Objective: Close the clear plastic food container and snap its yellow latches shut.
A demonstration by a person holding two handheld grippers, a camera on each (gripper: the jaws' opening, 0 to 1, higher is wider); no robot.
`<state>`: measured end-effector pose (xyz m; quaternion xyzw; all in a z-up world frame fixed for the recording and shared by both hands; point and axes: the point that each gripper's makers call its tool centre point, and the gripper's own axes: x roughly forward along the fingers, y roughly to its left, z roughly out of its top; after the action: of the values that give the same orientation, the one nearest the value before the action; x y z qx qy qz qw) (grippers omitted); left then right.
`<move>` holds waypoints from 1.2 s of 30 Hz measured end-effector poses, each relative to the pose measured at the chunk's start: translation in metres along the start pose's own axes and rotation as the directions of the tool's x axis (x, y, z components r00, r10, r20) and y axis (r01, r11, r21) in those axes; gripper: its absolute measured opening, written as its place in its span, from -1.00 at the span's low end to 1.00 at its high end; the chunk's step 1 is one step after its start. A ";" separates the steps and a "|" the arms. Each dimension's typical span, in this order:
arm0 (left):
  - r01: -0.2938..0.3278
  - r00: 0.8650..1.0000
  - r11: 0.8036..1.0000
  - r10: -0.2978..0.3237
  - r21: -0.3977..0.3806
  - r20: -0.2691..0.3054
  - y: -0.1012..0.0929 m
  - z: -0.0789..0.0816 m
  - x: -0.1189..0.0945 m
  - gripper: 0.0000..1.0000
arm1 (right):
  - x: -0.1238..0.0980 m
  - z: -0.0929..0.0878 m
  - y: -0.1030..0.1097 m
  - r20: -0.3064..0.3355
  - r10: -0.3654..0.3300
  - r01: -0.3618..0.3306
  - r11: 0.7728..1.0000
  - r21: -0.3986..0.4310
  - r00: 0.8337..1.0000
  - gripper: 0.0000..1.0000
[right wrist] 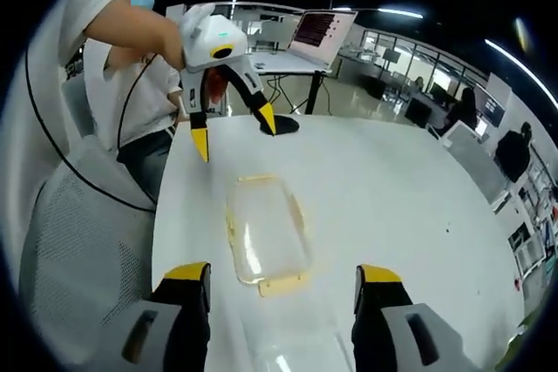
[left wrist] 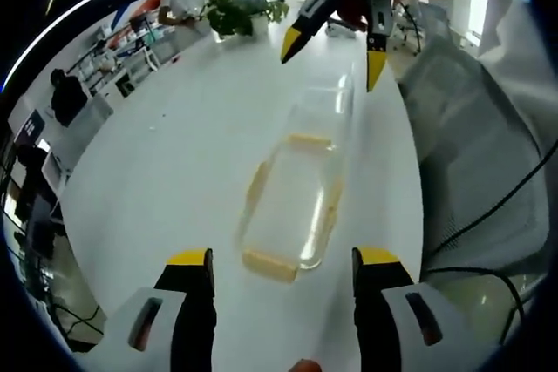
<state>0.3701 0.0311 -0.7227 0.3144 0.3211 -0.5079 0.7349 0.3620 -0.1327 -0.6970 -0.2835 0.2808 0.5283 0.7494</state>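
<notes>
No text, label, brand or number can be read in either view. A laptop screen at the far end of the bench shows rows of reddish lines, too small and blurred to make out. The clear container and its yellow latches carry no visible print, and neither do the grippers' yellow-tipped fingers

Bare white table lies open all around the clear container between my two spread grippers, with a mesh chair crowding one edge and a plant far off.
</notes>
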 end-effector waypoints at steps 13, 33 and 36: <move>0.029 0.999 0.999 -0.028 0.039 -0.030 0.011 -0.014 0.012 0.20 | 0.013 -0.012 -0.005 -0.035 0.023 -0.023 0.999 -0.022 0.999 0.23; 0.088 0.994 0.991 -0.082 0.100 -0.066 0.017 -0.029 0.030 0.09 | 0.035 -0.029 -0.006 -0.089 0.070 -0.073 0.997 -0.030 0.994 0.15; 0.108 0.992 0.987 -0.100 0.116 -0.074 0.015 -0.031 0.033 0.08 | 0.038 -0.032 -0.005 -0.098 0.081 -0.085 0.996 -0.040 0.992 0.13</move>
<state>0.3890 0.0416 -0.7653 0.3576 0.3309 -0.5530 0.6759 0.3736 -0.1333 -0.7460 -0.3130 0.3165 0.5508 0.7060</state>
